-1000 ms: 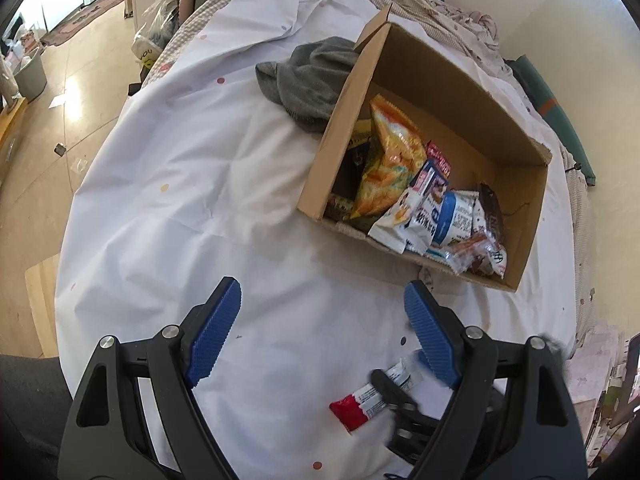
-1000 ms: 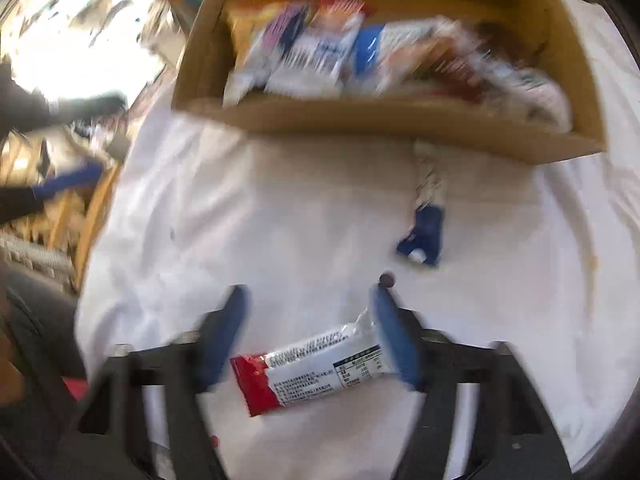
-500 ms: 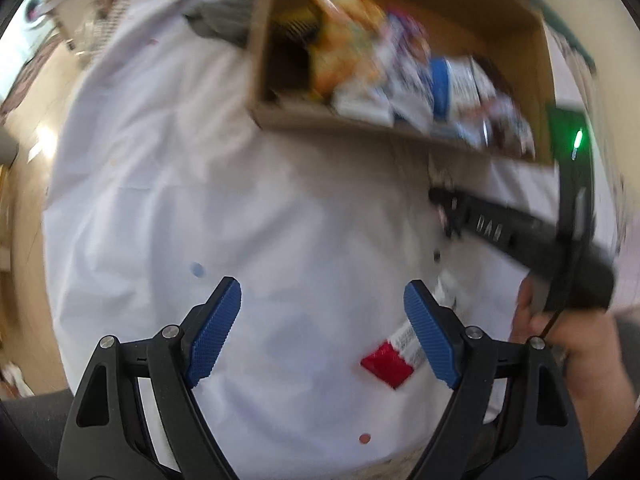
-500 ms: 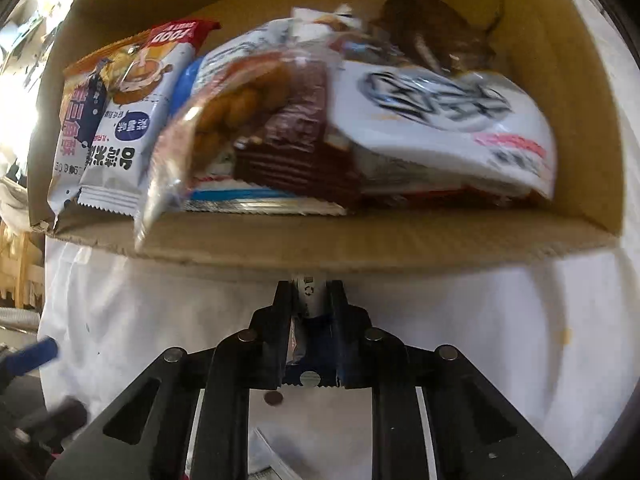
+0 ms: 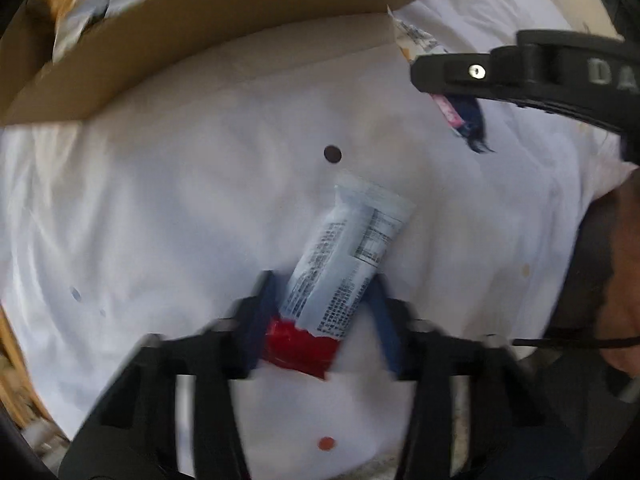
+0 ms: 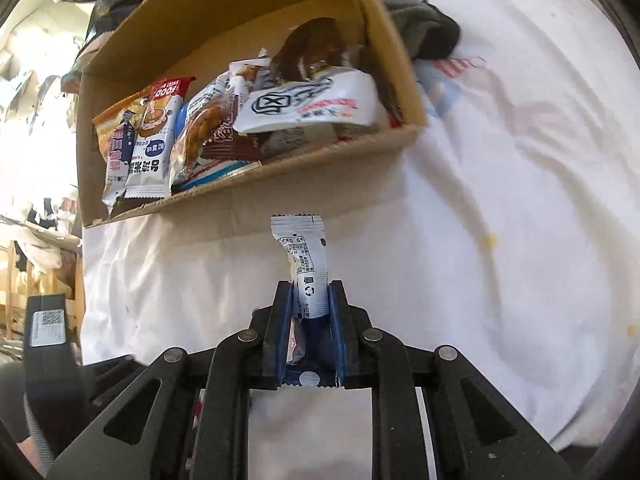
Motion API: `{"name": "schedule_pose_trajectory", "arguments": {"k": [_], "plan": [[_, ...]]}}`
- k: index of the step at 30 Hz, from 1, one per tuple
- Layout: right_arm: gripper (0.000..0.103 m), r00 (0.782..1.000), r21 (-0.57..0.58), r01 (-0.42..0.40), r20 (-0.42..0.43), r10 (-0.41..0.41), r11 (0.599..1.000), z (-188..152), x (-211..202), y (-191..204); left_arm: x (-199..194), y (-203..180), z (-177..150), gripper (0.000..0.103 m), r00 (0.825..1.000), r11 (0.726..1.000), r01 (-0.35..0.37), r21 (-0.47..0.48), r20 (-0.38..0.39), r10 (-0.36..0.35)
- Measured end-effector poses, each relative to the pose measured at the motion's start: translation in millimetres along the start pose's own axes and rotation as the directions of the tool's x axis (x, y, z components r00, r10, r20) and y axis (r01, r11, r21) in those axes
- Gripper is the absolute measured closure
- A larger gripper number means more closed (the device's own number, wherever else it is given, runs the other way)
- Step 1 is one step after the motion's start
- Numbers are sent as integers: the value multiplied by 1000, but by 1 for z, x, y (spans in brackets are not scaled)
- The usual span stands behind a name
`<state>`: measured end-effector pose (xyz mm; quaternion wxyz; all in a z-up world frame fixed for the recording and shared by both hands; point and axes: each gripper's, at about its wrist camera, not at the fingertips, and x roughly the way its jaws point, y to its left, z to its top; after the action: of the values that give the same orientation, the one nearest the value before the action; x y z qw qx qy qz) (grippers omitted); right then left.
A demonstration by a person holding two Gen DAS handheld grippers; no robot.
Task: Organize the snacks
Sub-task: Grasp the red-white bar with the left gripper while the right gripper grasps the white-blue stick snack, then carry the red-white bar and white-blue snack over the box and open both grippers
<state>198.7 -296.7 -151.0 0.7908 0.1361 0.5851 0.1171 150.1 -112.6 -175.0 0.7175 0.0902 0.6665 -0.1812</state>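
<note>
A cardboard box full of snack packets stands on the white sheet; its front wall also shows in the left wrist view. My right gripper is shut on a small white and blue snack packet, held upright in front of the box. That packet also shows in the left wrist view under the right gripper's black arm. My left gripper has its blue fingers on both sides of a white and red snack bar lying on the sheet; blur hides whether the pads touch it.
A grey cloth lies behind the box's right corner. The white sheet has small coloured dots. The person's hand is at the right edge of the left wrist view. Wooden furniture stands at the left.
My left gripper has moved forward onto the white and red snack bar and its fingers have narrowed around it. My right gripper has lifted the small packet and drawn back from the box.
</note>
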Motion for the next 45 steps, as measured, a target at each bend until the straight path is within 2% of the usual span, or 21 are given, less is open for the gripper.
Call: {"name": "schedule_pose_trajectory", "arguments": {"k": [2, 6, 7, 11, 16, 21, 23, 26, 30, 33, 34, 36, 39, 41, 43, 45], "plan": [[84, 1000, 8, -10, 1, 10, 1000, -12, -9, -1, -9, 1, 1, 76, 1000, 1000, -1, -8, 19, 1], [84, 999, -8, -47, 16, 47, 999, -16, -26, 14, -35, 19, -5, 76, 996, 995, 18, -100, 84, -9], [84, 998, -14, -53, 20, 54, 998, -18, -19, 32, -43, 25, -8, 76, 994, 992, 25, -127, 106, -12], [84, 991, -55, -115, 56, 118, 992, -19, -32, 48, -74, 55, -18, 76, 981, 970, 54, -238, 192, -7], [84, 968, -134, -194, 137, 212, 972, -8, -50, 80, -129, 92, -22, 76, 936, 930, 80, -358, 347, 53], [84, 946, -160, -203, 222, 236, 966, 20, -68, 91, -171, 125, 9, 75, 888, 903, 66, -424, 437, 140], [84, 942, -160, -193, 245, 228, 968, 38, -74, 87, -176, 135, 27, 75, 877, 900, 39, -433, 446, 177], [84, 938, -166, -172, 274, 213, 971, 67, -80, 82, -179, 137, 47, 75, 870, 900, 20, -436, 451, 199], [84, 937, -164, -145, 293, 189, 976, 98, -80, 68, -162, 142, 70, 75, 869, 901, 26, -433, 455, 194], [84, 931, -135, -145, 318, 181, 980, 102, -69, 53, -148, 142, 72, 75, 859, 904, 20, -427, 469, 203], [84, 939, -87, -121, 314, 143, 989, 103, -62, 45, -142, 142, 73, 75, 853, 905, 3, -425, 474, 220], [84, 946, -51, -119, 297, 128, 992, 106, -53, 39, -139, 137, 76, 75, 849, 907, -25, -419, 470, 240], [84, 956, -53, -70, 281, 83, 996, 108, -44, 39, -139, 134, 80, 75, 848, 919, -12, -393, 483, 218], [84, 960, -40, -73, 269, 81, 997, 109, -40, 38, -134, 133, 82, 75, 858, 917, -27, -397, 462, 226], [84, 962, -53, -39, 269, 52, 998, 110, -37, 42, -128, 135, 83, 75, 871, 912, -13, -411, 443, 212], [83, 963, -61, -9, 269, 25, 998, 110, -34, 46, -125, 137, 83, 75, 877, 906, -17, -422, 429, 216]]}}
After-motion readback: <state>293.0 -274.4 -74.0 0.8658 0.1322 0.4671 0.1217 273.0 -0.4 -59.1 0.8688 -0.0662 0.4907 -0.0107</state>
